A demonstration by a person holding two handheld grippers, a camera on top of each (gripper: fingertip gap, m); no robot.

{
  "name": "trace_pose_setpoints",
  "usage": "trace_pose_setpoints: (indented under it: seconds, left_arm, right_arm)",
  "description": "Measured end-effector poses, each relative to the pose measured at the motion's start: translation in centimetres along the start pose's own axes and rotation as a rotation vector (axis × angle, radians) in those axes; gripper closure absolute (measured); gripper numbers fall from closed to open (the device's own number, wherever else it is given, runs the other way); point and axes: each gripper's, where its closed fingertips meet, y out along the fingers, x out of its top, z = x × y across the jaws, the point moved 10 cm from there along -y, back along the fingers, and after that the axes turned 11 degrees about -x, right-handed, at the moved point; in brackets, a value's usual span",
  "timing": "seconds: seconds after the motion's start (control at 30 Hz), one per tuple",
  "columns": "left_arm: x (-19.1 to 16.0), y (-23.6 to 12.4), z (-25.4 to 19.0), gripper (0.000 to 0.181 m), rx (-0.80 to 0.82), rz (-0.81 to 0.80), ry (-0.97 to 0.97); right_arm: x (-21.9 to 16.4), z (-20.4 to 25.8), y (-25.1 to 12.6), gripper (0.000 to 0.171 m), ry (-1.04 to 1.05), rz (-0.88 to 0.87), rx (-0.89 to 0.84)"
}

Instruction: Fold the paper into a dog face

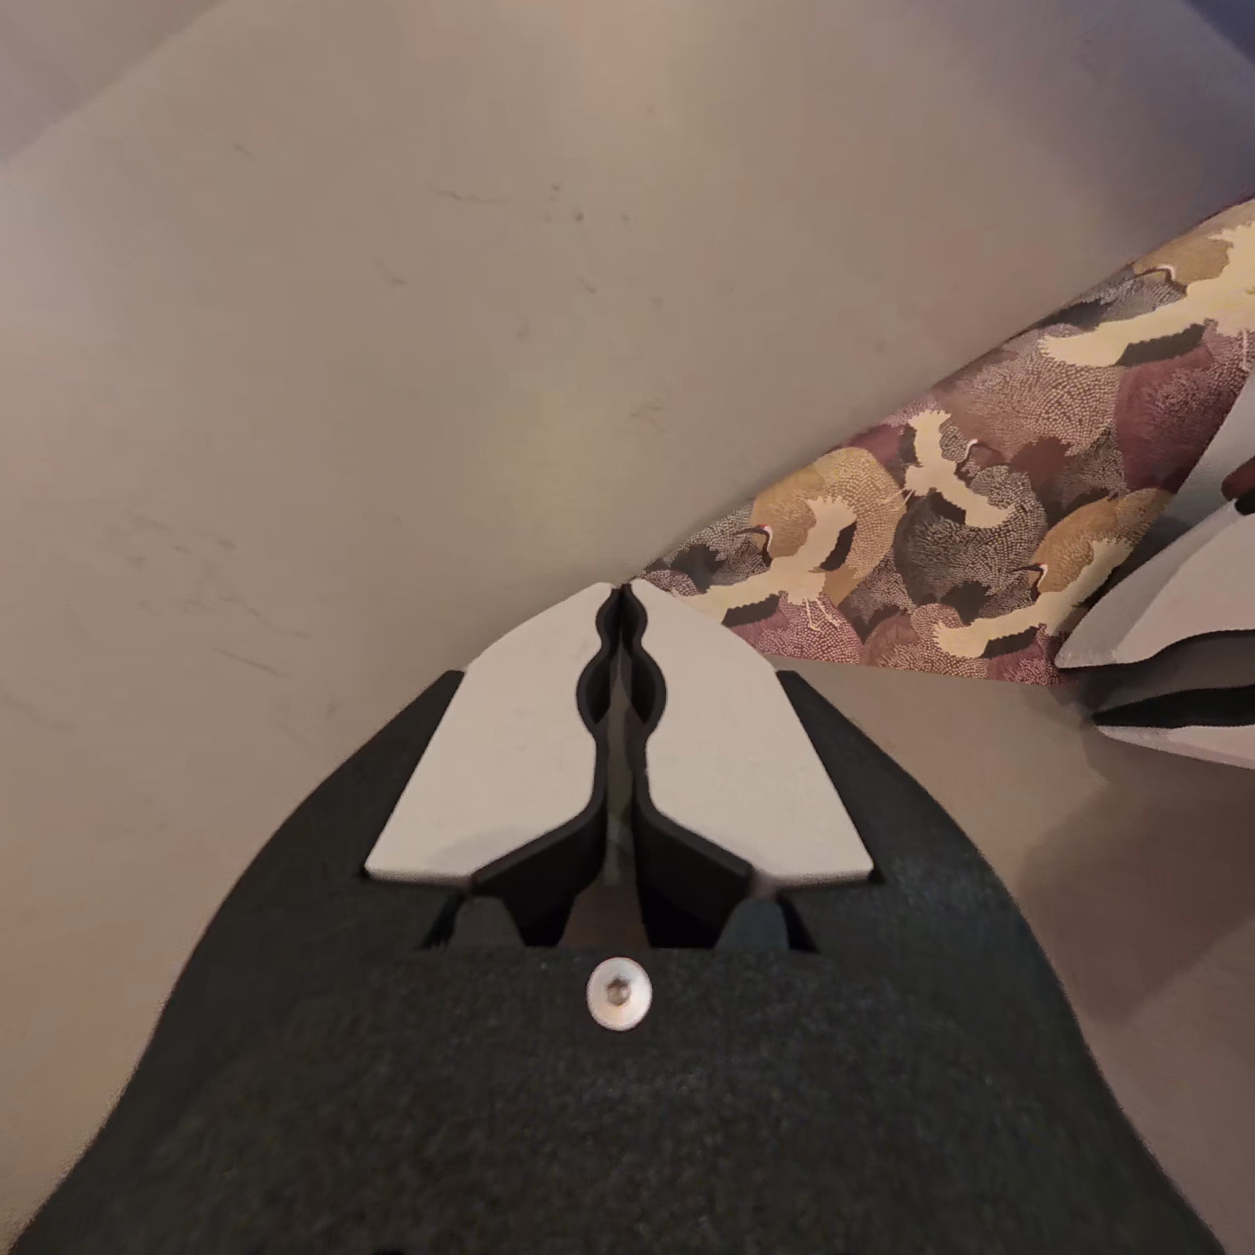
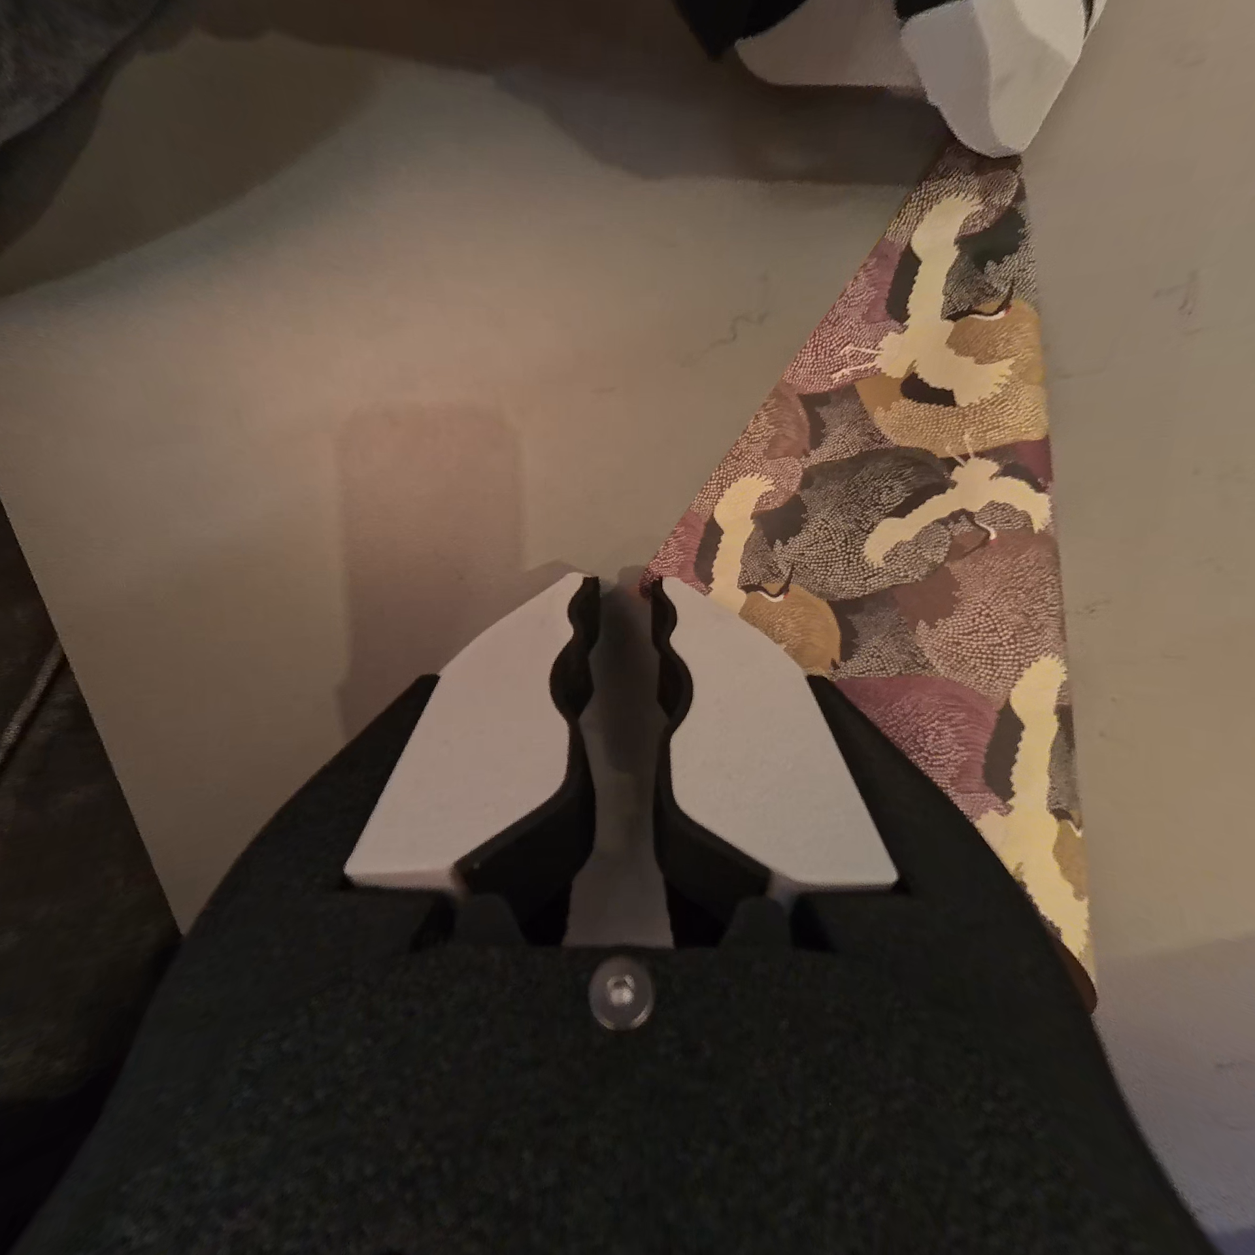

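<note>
The paper (image 1: 985,509) is folded into a triangle and printed with cranes in purple, gold and cream. It lies flat on the beige table (image 1: 339,339). My left gripper (image 1: 623,592) is shut, with its tips at the paper's near corner, and a sliver of paper seems to sit between the pads. In the right wrist view the paper (image 2: 917,543) runs from my right gripper (image 2: 625,584) up to the left gripper (image 2: 985,129) at its far tip. My right gripper is slightly open, its right fingertip touching another corner. It also shows in the left wrist view (image 1: 1076,686).
The table's edge (image 2: 102,713) runs down the left of the right wrist view, with a dark surface (image 2: 54,883) below it. A grey cloth (image 2: 61,81) lies at the top left. Bare tabletop (image 2: 305,339) stretches left of the paper. The gap from one gripper's tips to the other's is roughly 15 centimeters.
</note>
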Motion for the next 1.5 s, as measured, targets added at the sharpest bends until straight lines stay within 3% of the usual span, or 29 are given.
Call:
trace_pose_setpoints:
  seconds: [0.3,0.5,0.7,1.2,1.5]
  left_arm:
    - [-0.1,0.1,-0.3,0.181,0.030,0.000,0.038]
    - [-0.3,0.0,-0.1,0.181,0.009,-0.010,0.049]
    - [-0.3,0.1,-0.2,0.181,0.021,-0.007,0.082]
    - [-0.4,0.1,-0.2,0.181,0.026,-0.011,0.103]
    - [-0.4,0.1,-0.2,0.181,0.026,-0.013,0.109]
  right_arm:
    - [0.1,0.1,-0.1,0.149,-0.045,-0.001,0.027]
    - [0.1,-1.0,0.0,0.143,0.048,-0.023,0.105]
    - [0.7,-1.4,-0.6,0.142,0.081,-0.100,0.134]
    - [0.6,-1.2,-0.1,0.139,0.094,-0.080,0.146]
    - [0.3,1.4,-4.3,0.140,0.060,-0.260,0.243]
